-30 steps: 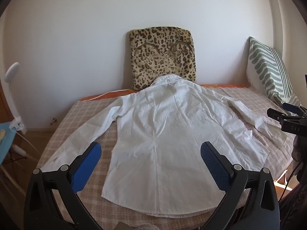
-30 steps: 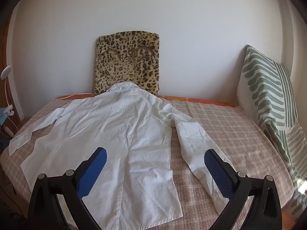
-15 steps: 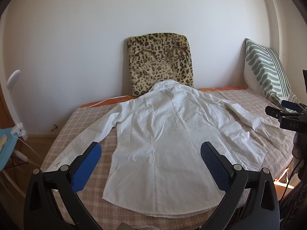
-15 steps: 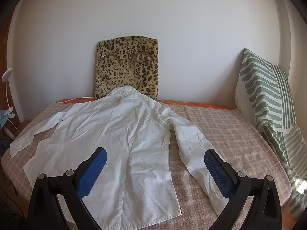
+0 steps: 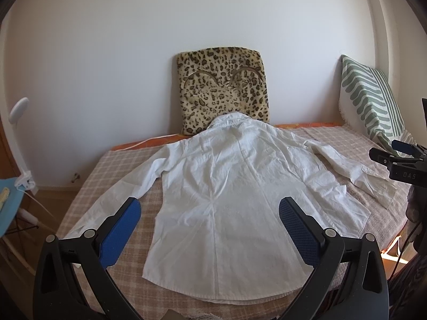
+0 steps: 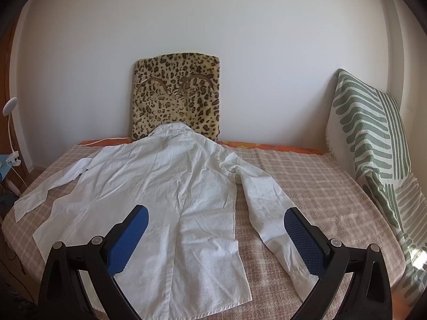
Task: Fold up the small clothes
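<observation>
A white long-sleeved shirt (image 5: 226, 186) lies flat, back side up, on the checked bed cover, collar toward the wall and both sleeves spread out; it also shows in the right wrist view (image 6: 165, 200). My left gripper (image 5: 209, 213) is open and empty, held above the shirt's hem. My right gripper (image 6: 214, 224) is open and empty, above the shirt's right side and right sleeve (image 6: 269, 213). The right gripper also shows at the right edge of the left wrist view (image 5: 400, 157).
A leopard-print cushion (image 5: 222, 93) leans on the wall behind the collar. A green-striped pillow (image 6: 373, 138) stands at the bed's right side. A white clip lamp (image 5: 20, 138) and a blue surface (image 5: 8, 208) are left of the bed (image 6: 320, 186).
Both grippers have tilted up and drawn back slightly, so the shirt sits lower in both views. The shirt has not moved. Both grippers stay open.
</observation>
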`<state>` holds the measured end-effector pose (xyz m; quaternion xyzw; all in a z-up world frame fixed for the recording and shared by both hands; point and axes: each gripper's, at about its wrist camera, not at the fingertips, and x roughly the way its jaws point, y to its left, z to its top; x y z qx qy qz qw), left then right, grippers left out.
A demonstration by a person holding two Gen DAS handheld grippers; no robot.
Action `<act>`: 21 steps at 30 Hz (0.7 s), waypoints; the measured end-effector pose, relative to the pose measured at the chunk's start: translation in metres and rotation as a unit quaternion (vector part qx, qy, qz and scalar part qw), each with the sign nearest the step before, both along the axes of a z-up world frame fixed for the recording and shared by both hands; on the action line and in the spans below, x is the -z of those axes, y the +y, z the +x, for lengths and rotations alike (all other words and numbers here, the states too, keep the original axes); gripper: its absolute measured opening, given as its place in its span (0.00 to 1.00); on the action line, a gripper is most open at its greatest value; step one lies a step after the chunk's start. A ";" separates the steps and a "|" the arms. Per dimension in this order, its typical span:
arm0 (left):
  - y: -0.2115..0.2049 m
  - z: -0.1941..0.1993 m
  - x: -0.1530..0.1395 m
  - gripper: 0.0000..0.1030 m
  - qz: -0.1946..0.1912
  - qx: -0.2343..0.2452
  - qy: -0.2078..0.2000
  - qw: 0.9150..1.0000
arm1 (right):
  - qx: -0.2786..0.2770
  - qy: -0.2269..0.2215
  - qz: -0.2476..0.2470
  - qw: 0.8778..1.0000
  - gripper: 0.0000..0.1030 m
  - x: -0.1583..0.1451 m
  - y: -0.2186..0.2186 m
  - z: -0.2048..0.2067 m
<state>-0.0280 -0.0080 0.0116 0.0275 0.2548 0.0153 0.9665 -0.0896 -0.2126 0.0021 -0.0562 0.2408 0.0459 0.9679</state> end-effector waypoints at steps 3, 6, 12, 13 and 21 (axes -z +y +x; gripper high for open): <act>0.001 0.000 0.000 1.00 -0.001 0.000 0.000 1.000 | 0.000 -0.001 -0.001 1.000 1.00 0.000 0.000 0.001; 0.000 0.000 0.000 1.00 0.000 0.000 0.000 1.000 | -0.001 0.001 0.000 1.000 1.00 0.000 0.000 0.001; 0.001 0.000 -0.001 1.00 0.001 0.000 0.000 1.000 | 0.000 0.001 0.000 1.000 1.00 0.000 0.000 0.002; 0.001 0.000 -0.001 1.00 0.000 0.000 0.000 1.000 | 0.000 0.002 0.000 1.000 1.00 0.000 0.000 0.003; 0.001 0.002 -0.005 1.00 0.003 0.000 -0.004 1.000 | -0.002 0.004 0.003 1.000 1.00 0.001 0.000 0.002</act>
